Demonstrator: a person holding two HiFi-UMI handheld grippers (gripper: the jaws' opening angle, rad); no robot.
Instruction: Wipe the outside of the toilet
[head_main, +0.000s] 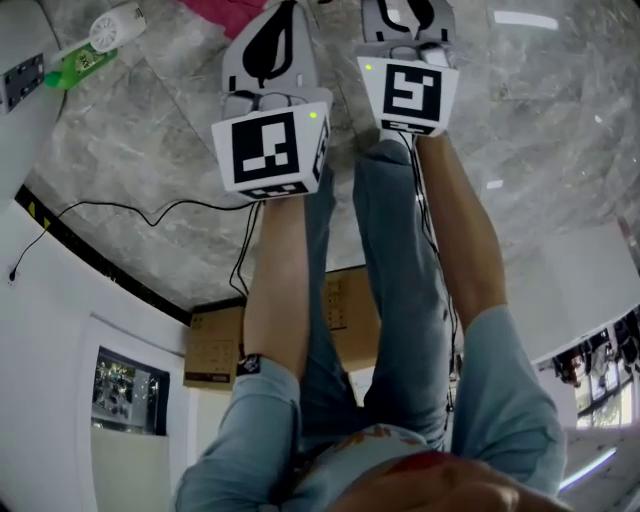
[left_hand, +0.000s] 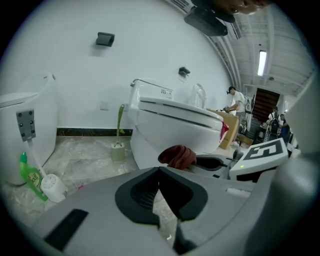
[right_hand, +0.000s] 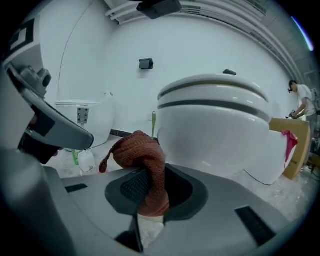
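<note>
The white toilet stands close in front of both grippers, and its bowl and closed lid also show in the left gripper view. My right gripper is shut on a reddish-brown cloth, which bunches up above the jaws just short of the bowl. From the left gripper view the same cloth sits against the bowl's lower front. My left gripper is shut with nothing in it. In the head view both grippers point away side by side over the marble floor.
A green bottle with a white cap lies on the floor by a second white fixture. A toilet brush stands by the wall. A black cable and cardboard boxes are behind. A person stands far off.
</note>
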